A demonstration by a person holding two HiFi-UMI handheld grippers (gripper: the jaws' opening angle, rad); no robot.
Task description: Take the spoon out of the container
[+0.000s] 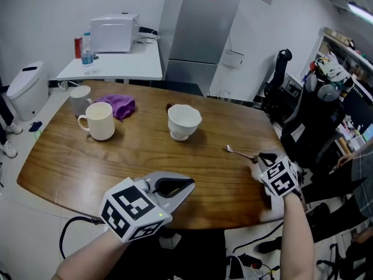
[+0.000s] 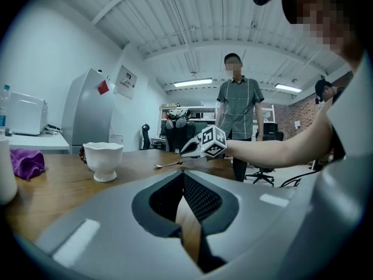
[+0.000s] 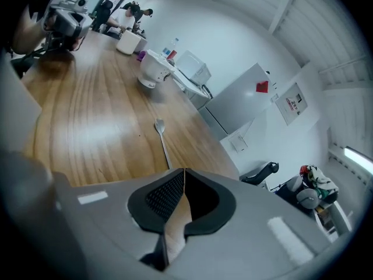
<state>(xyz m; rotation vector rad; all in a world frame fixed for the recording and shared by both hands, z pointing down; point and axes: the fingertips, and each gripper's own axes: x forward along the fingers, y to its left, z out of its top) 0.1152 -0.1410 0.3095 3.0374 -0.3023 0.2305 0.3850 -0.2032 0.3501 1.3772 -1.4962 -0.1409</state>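
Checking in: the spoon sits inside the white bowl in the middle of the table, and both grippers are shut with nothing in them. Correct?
Not quite. The spoon is not in the white bowl. It lies flat on the table to the bowl's right, just ahead of the right gripper, as the head view and the right gripper view show. The rest holds: the right gripper and the left gripper are shut and empty.

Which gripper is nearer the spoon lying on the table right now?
Right. The right gripper sits at the handle end of the spoon, jaws together. The left gripper hovers well off to the spoon's left, by the near edge of the table.
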